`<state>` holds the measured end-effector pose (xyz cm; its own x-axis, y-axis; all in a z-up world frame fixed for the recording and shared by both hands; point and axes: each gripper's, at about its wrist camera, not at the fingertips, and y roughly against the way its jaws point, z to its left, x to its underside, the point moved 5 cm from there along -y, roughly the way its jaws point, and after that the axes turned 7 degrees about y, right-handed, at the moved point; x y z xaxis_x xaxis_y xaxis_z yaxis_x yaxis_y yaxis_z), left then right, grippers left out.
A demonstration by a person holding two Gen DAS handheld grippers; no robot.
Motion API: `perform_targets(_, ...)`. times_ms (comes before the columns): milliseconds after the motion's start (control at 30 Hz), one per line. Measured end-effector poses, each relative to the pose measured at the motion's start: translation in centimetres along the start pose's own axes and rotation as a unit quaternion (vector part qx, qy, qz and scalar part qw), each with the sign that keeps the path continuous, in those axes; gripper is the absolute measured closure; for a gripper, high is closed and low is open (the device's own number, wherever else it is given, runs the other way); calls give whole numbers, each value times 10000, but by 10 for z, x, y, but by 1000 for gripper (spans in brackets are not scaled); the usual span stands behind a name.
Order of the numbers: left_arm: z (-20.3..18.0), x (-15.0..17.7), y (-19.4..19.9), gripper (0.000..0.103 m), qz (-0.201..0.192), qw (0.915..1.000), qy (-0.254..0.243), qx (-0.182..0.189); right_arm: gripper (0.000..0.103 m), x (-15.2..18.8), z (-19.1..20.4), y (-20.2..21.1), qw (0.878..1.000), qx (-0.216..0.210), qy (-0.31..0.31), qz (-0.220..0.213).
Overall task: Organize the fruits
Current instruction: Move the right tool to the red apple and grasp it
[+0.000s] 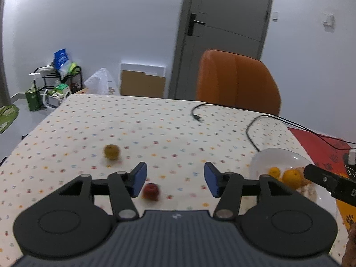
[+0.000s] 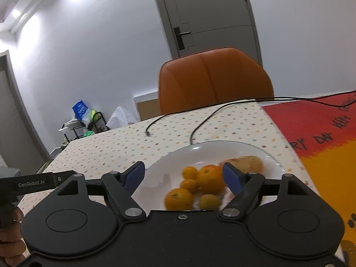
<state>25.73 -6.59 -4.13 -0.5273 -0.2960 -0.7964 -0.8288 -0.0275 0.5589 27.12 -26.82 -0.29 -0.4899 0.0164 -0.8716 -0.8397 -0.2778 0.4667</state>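
A white plate (image 2: 207, 151) holds several oranges (image 2: 210, 179) and a pale reddish fruit (image 2: 244, 163). My right gripper (image 2: 183, 175) hovers open just above the plate, nothing between its fingers. In the left wrist view the same plate (image 1: 273, 158) is at the right with oranges (image 1: 292, 178) in it. A red fruit (image 1: 151, 191) lies on the tablecloth beside my left fingertip, and a yellow-green fruit (image 1: 111, 151) lies further out to the left. My left gripper (image 1: 175, 179) is open and empty above the cloth.
An orange chair (image 1: 237, 81) stands at the table's far edge. Black cables (image 1: 252, 131) run over the dotted tablecloth behind the plate. A red and yellow mat (image 2: 322, 138) covers the right side. A rack with bags (image 1: 59, 80) stands on the floor far left.
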Motion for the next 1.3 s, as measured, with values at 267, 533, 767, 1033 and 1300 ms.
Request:
perform_targets(267, 36, -7, 3, 44, -30, 9995, 248, -191, 25, -2, 30, -9, 9998, -130, 145, 64)
perform_targets(533, 65, -9, 9, 44, -47, 9987, 406, -304, 25, -1, 59, -16, 9991, -270, 296, 130)
perform_targets(767, 88, -10, 14, 43, -43, 9978, 533, -379, 25, 1, 86, -26, 9979, -408, 449, 231)
perform_targets(1033, 108, -14, 16, 31, -56, 9968, 638, -472, 25, 4, 111, -33, 9961, -558, 590, 342)
perform_targets(1300, 124, -20, 13, 11, 34, 9948, 763, -680, 0, 4, 131, -43, 9944, -809, 533, 418)
